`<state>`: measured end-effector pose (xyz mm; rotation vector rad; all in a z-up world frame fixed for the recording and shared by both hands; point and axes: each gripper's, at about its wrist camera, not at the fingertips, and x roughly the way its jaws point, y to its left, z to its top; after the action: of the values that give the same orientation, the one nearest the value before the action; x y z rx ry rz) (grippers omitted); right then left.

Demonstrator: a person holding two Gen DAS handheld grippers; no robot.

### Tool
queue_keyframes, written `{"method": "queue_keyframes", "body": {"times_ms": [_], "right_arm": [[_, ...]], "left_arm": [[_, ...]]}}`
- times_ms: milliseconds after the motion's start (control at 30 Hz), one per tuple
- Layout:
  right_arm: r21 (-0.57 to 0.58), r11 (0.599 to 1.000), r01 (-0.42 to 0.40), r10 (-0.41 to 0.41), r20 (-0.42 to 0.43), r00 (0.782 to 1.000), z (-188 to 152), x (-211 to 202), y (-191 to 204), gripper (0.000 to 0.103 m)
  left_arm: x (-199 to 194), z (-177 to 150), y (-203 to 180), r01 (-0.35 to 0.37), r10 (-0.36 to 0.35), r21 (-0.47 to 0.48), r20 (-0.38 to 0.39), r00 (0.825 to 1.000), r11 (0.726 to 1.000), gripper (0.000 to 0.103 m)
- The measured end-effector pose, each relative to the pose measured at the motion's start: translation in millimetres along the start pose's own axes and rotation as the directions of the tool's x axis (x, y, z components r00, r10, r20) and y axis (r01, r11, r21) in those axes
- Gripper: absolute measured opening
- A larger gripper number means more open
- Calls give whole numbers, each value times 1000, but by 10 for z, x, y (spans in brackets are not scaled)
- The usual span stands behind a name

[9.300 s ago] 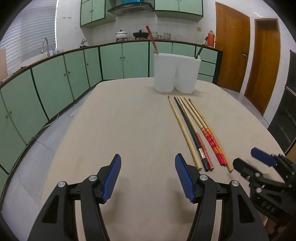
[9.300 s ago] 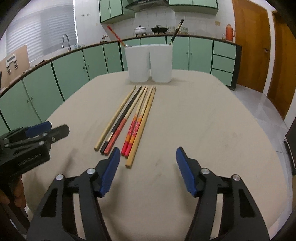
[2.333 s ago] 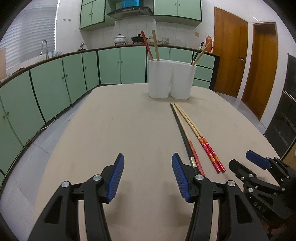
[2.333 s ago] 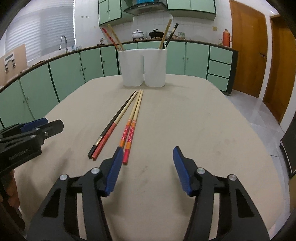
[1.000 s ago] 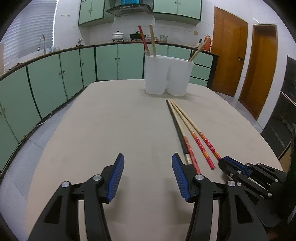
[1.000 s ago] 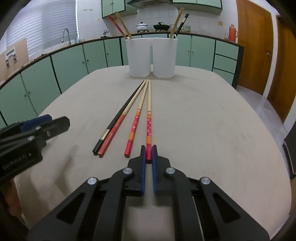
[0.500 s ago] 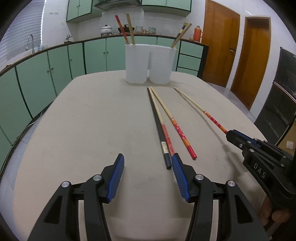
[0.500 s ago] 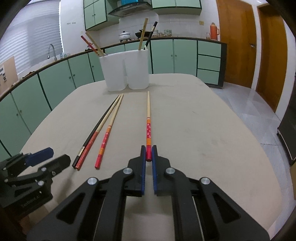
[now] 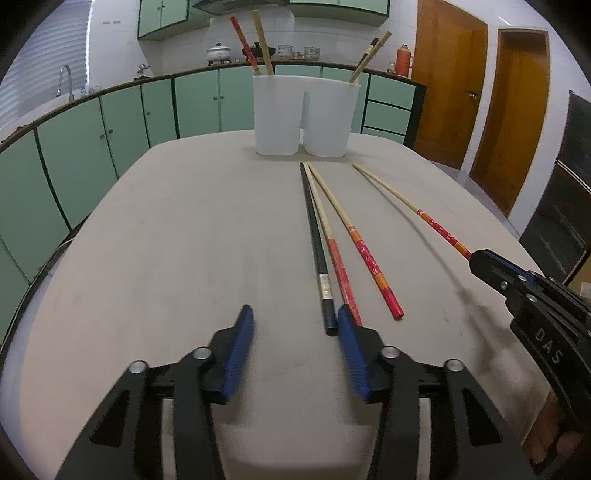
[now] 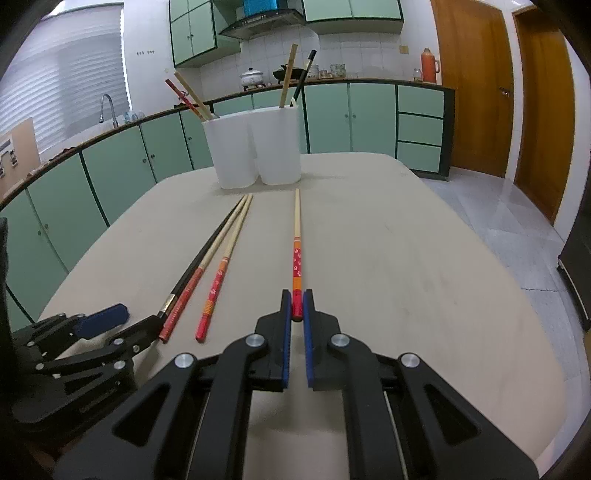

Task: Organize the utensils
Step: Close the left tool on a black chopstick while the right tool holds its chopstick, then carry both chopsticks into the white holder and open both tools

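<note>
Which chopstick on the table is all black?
The black chopstick, leftmost of the three lying together on the table. It is dark all along, with a small silver band near its end; the other chopsticks are pale wood with red or orange ends.

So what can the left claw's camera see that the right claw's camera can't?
Only the left wrist view shows the left claw's open blue pads from behind, the black chopstick's end between them, and the dark appliance at the right edge. Only the right wrist view shows the right claw pinching the patterned chopstick's red end, plus the range hood. Both show the white holder, three chopsticks lying together, the table and the green cabinets.
</note>
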<state>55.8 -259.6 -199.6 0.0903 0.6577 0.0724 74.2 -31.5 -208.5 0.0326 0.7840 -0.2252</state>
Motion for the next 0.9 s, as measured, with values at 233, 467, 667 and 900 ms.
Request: {"method": "queue_keyframes", "body": {"times_ms": [233,467,667,900], "right_arm": [[-14,1000,2,-2,30,1000,36,-55,33,5],[-32,999,11,-9,53,999,60,-111,46,5],[-44,999,6,-3,84,996,169,-202,37,5],[-51,999,-16,24,159,987,521,-414,-12,5]], "left_arm": [[27,42,10,13,-13,-15,8,1000,1000,6],[-109,110,12,22,-22,-6,49,999,1000,6],[-397,256,66,16,-16,-3,116,993,1000,6],[-790,615,147,19,-15,-14,236,972,1000,6]]}}
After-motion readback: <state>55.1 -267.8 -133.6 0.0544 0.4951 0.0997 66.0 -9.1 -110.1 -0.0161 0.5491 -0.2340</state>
